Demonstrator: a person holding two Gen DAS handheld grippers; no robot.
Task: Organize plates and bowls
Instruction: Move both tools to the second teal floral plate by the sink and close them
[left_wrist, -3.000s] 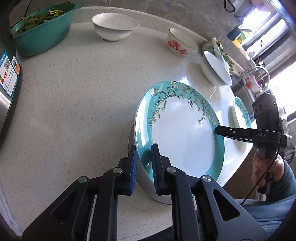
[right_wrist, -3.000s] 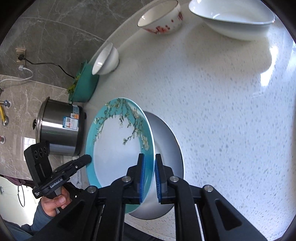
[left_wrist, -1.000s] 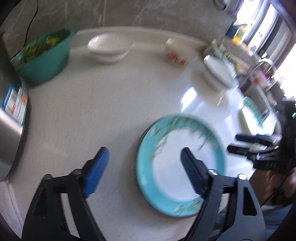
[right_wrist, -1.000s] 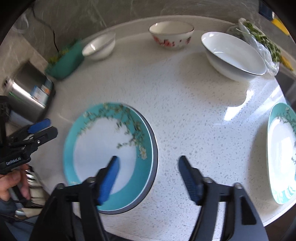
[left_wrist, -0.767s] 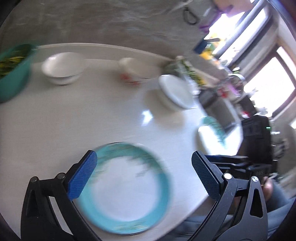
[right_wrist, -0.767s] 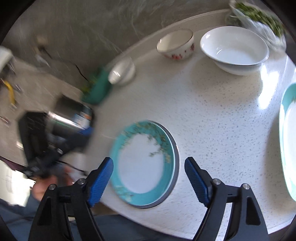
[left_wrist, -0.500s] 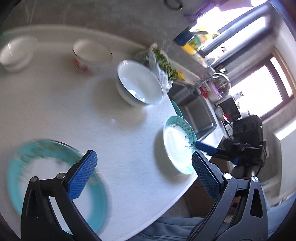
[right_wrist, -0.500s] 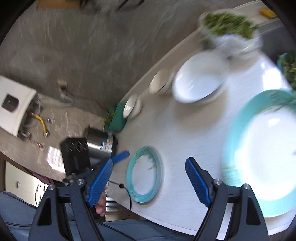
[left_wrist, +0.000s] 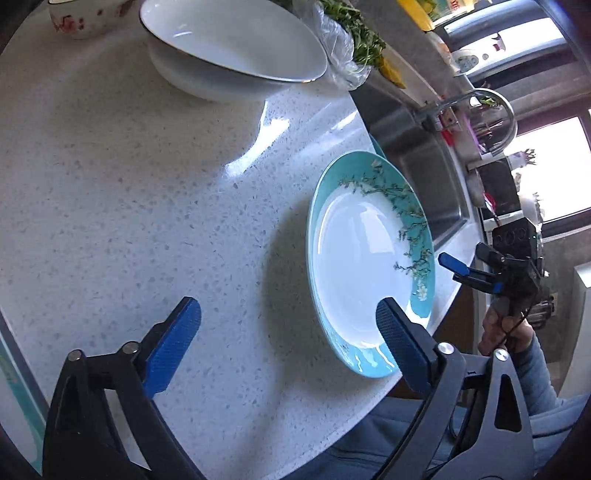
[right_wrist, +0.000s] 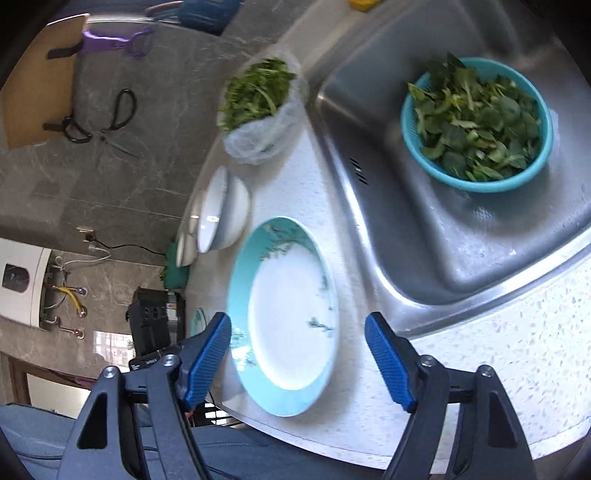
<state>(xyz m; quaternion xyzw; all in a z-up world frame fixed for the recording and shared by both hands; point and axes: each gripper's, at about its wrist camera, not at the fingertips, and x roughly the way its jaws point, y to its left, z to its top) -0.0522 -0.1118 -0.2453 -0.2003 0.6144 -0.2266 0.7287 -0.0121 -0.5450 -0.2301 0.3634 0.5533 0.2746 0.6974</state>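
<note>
A: Teal-rimmed plate (left_wrist: 364, 266) flat on the worktop (left_wrist: 129, 192), at the edge nearest the sink (left_wrist: 421, 162) and close to the front rim.

B: Direction from each gripper?

A: Ahead and to the right of the left gripper (left_wrist: 288, 326); right pad over the near rim, not touching. Straight ahead of the right gripper (right_wrist: 297, 360), framed between both pads (right_wrist: 388, 363). Round, so no long axis to mind.

B: Nearer hand?

A: Hard to call; the right one seems better lined up, likely on the rim facing the sink.

B: Jaws?

A: Both spread wide and narrowing, holding nothing, nothing pressed between the pads.

B: Anything else close?

A: Large white bowl (left_wrist: 229, 48) toward the back edge, well apart from the plate; small flowered bowl (left_wrist: 79, 22) beyond it. Bagged greens (right_wrist: 258, 107) at the back by the sink, a teal colander (right_wrist: 478, 125) inside the basin.
</note>
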